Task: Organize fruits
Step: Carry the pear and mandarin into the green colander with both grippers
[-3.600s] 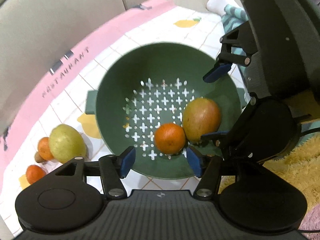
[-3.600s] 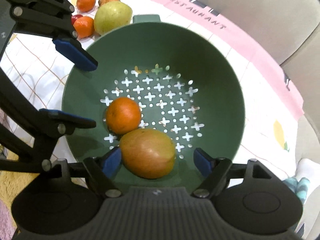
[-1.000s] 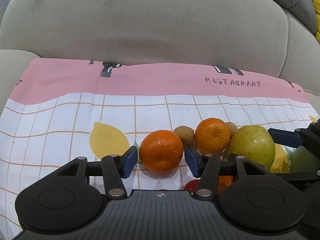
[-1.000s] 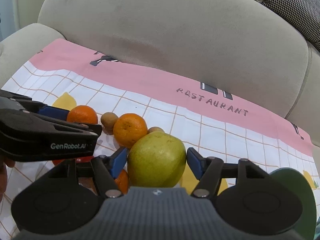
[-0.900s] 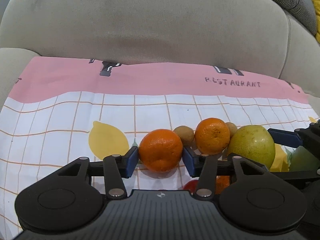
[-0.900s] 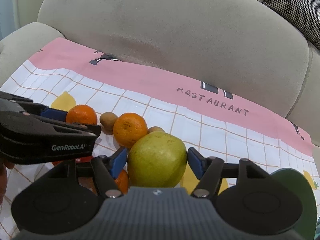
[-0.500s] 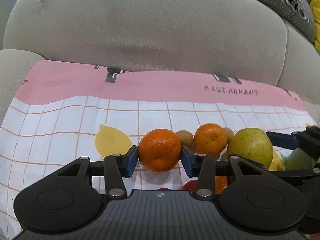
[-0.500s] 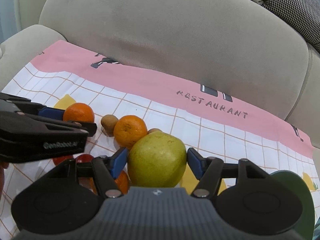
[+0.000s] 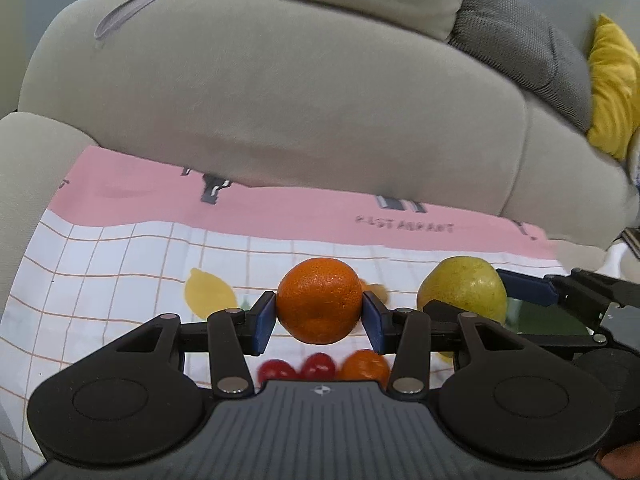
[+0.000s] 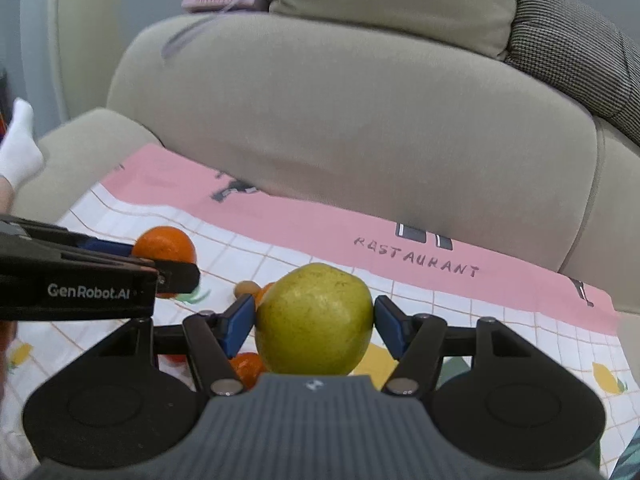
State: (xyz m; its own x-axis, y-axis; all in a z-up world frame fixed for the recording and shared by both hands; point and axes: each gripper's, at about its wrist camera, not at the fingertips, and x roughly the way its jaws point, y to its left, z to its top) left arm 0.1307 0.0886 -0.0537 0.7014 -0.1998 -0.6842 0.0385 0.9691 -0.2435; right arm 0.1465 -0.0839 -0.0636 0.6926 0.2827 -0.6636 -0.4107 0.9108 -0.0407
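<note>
- Both tongs are clamped on fruit now: the left tongs (image 9: 319, 320) press their blue pads on a round orange mandarin with dimpled skin (image 9: 319, 300), and the right tongs (image 10: 315, 322) press theirs on a big yellow-green pear-like fruit (image 10: 315, 324).
- A second ago the left tongs were apart around the mandarin; their jaws have just been closing, and the pads now touch the mandarin on both sides. The right tongs gripped the yellow-green fruit already then.
- Both fruits lay on the printed cloth with pink border and lemon pattern (image 9: 120, 264) a second ago; now they look lifted off it, with the other fruits seen lower under them.
- I judge the picking step is finished for both hands, and the carrying to the container comes next.
- Left on the cloth are two small red fruits (image 9: 296, 366), another orange one (image 9: 366, 364) and a small brown one (image 10: 245, 288).
- A dark green bowl (image 9: 544, 318) shows only as a small part beside the right tongs. Its inside is hidden now, so I cannot tell what it holds.
</note>
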